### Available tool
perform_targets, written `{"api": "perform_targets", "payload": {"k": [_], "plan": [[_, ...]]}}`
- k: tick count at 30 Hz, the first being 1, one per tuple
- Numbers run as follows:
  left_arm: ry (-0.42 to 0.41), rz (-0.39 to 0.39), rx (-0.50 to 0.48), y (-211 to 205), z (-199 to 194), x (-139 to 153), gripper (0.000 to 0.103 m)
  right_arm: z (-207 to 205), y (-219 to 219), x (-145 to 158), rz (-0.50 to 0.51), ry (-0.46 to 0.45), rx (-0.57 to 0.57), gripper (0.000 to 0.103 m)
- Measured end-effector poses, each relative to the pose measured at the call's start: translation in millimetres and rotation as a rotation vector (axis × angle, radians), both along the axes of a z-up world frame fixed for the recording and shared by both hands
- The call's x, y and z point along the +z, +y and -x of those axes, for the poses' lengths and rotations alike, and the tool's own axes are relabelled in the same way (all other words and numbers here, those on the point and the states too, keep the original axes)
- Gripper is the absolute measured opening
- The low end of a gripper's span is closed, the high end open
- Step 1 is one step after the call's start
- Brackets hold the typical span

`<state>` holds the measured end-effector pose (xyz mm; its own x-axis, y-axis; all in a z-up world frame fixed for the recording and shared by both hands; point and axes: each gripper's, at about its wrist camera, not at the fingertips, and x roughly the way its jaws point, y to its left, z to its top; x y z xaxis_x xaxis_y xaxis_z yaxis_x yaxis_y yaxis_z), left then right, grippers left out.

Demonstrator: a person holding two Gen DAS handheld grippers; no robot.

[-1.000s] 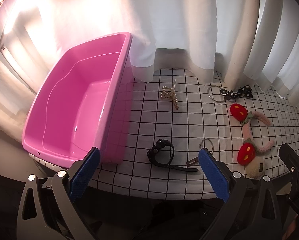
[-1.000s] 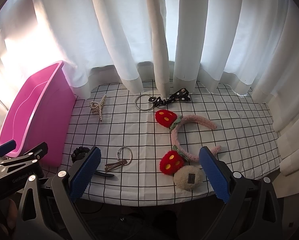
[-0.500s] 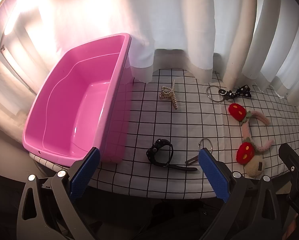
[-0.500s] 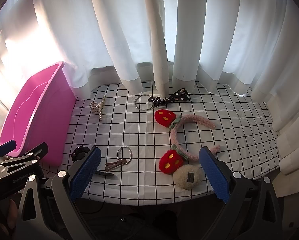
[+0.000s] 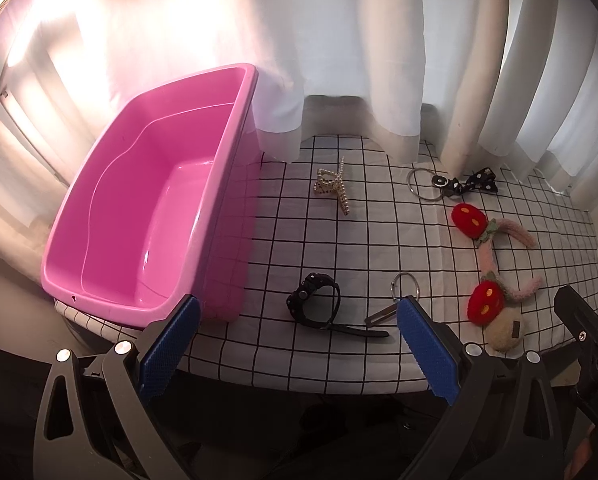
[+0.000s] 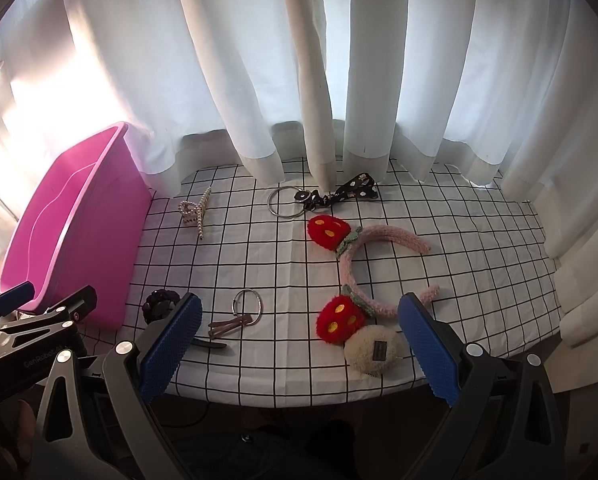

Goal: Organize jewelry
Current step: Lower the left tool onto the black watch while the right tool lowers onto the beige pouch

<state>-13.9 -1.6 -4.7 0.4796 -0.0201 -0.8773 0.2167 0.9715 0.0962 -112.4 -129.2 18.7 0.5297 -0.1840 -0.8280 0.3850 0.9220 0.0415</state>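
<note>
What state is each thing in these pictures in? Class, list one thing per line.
Pink tub: upright, nothing inside.
Pearl hair claw: on the cloth, lying on its side.
Black watch: on the cloth, strap unbuckled.
Strawberry headband: lying flat.
Left hand-held gripper: open, holding nothing.
Right hand-held gripper: open, holding nothing.

Left gripper point(image 5: 297, 344) and right gripper point(image 6: 297, 344), black frames, ridged blue pads point(image 5: 167, 346), silver screws, white lettering

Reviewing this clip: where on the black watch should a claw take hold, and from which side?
Grip the black watch on the raised arc of its band, coming straight down from above with the fingers across the band's width. It lies on its side with the loop standing open, while the tail strap lies flat on the checked cloth, probably too low to pinch.
</note>
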Motion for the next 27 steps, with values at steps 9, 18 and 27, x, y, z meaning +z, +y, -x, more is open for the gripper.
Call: {"api": "perform_targets", "payload": {"k": [9, 18, 27], "plan": [[0.038, 0.034, 0.006, 9, 0, -21, 0.097, 12, -27, -20, -0.069, 0.002, -0.036, 0.094], [0.114, 0.095, -0.002, 9, -1, -81, 0.097, 31, -57, -86, -0.183, 0.08, -0.074, 0.094], [0.138, 0.122, 0.028, 9, -14, -132, 0.097, 27, -93, -144, -0.164, 0.173, -0.122, 0.094]]}}
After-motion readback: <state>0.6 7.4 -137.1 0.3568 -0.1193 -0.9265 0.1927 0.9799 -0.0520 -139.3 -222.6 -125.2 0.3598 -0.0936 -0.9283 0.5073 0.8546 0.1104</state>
